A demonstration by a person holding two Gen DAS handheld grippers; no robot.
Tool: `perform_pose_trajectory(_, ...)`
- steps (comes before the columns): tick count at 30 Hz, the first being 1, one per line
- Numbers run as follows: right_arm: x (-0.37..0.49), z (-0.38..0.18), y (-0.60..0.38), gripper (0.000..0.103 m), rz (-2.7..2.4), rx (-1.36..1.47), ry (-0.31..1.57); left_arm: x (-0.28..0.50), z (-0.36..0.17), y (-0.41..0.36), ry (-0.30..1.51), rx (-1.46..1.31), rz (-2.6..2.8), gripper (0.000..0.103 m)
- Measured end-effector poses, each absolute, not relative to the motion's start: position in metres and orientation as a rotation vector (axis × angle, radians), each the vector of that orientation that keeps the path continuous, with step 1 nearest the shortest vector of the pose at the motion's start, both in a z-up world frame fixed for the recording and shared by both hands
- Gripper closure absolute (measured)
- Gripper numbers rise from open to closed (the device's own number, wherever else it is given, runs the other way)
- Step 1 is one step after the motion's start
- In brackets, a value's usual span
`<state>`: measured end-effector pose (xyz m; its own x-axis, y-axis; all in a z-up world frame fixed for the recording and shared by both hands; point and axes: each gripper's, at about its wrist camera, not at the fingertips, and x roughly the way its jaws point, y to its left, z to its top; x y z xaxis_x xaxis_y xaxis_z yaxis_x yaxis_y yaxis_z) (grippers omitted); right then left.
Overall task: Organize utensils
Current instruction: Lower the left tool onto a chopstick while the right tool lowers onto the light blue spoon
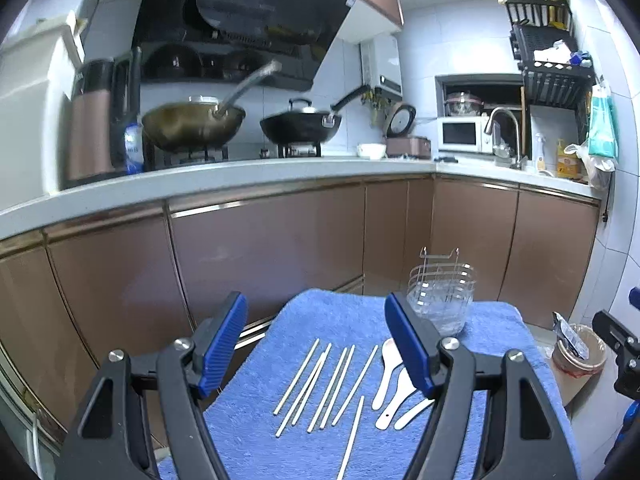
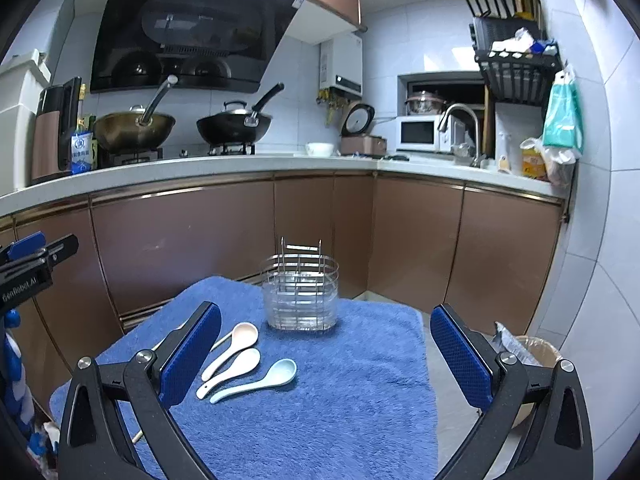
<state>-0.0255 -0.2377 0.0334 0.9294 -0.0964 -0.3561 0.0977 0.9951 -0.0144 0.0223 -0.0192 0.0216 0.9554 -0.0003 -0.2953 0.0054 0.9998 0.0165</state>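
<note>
Several pale wooden chopsticks (image 1: 320, 388) lie side by side on a blue towel (image 1: 280, 432). Three ceramic spoons (image 2: 236, 364) lie to their right; they also show in the left wrist view (image 1: 390, 384). A wire utensil holder with a clear liner (image 2: 301, 292) stands upright at the towel's far edge, empty as far as I can see; it also shows in the left wrist view (image 1: 440, 292). My left gripper (image 1: 322, 344) is open and empty above the chopsticks. My right gripper (image 2: 326, 356) is open and empty above the towel (image 2: 340, 420), right of the spoons.
Brown kitchen cabinets (image 1: 260, 248) and a counter with woks (image 1: 192, 124) stand behind the towel. A lined bin (image 1: 580, 354) stands on the floor to the right of the towel; it also shows in the right wrist view (image 2: 536, 354).
</note>
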Motion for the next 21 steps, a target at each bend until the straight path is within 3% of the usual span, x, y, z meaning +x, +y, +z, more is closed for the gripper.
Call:
perform_pose_trajectory(5,0.005,0.004,-0.257,0.016,-0.049,0.047,0.471,0.059,-0.002,-0.006,0.428,0.004,-0.023,0.033)
perform_pose_trajectory(10,0.042,-0.041,-0.275,0.049,0.042,0.134,0.630,0.106,-0.029,0.007,0.594,-0.017,-0.109,0.034)
perform_pose_trajectory(13,0.064,-0.073,-0.283,0.059,0.115,0.210,0.728,0.137,-0.045,0.012,0.693,-0.030,-0.159,0.034)
perform_pose_trajectory(21,0.117,-0.117,-0.289,0.066,0.236,0.310,0.872,0.230,-0.083,-0.005,0.930,0.020,-0.271,0.041)
